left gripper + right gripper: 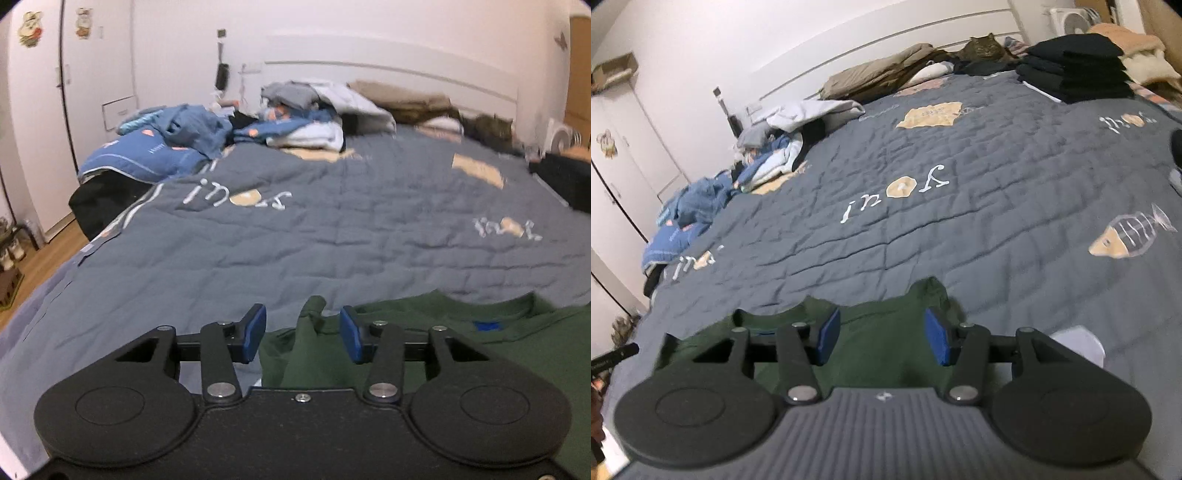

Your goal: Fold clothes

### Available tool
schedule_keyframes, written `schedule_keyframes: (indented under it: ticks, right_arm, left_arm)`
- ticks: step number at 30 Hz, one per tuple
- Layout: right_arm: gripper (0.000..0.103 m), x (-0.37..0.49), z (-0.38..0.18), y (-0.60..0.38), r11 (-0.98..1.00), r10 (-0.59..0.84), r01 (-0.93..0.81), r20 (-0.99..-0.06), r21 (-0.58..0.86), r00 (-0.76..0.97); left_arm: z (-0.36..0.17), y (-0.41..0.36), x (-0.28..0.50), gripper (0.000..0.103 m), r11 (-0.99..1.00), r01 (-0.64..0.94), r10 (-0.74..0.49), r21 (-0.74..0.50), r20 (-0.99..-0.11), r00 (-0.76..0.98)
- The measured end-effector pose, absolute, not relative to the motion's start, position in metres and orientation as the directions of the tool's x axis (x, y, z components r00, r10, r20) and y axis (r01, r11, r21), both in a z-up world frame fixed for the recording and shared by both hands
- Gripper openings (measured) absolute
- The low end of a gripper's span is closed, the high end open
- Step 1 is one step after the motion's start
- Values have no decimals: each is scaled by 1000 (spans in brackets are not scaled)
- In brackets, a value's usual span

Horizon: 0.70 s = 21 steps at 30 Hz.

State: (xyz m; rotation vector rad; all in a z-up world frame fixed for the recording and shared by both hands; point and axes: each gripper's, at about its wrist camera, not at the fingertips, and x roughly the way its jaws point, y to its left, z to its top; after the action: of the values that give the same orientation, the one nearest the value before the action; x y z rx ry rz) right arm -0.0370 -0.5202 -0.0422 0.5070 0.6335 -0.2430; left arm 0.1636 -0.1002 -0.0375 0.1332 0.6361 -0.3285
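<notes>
A green shirt point(461, 343) is spread at bottom of frame on the grey quilt point(332, 229). Left gripper point(303, 332) & right gripper point(882, 339): both held apart, nothing clamped; a raised fold is seen btwn left pads.

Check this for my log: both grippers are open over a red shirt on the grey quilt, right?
Not quite: the shirt is dark green, as both wrist views show. The left gripper and right gripper are open over it on the grey quilt.
</notes>
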Motion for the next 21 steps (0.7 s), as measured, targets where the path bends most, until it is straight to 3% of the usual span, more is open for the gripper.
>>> schedule_keyframes:
  ticks: [13,18,21]
  right_arm:
    - [52,-5,-76,-541,866,-41,357,-662,350,748]
    - [52,-2,-80,-542,867,-43,357,-662,348,748]
    - [53,-2,-83,-543,861,-40,363,-665,355,745]
  left_arm:
    - [-77,-108,201,49,919,393,-293,5,-657,695]
    - [-84,-106,207,15,919,394,-295,-5,-671,680]
    - [-85,-102,210,12,924,381,-302,-31,-671,678]
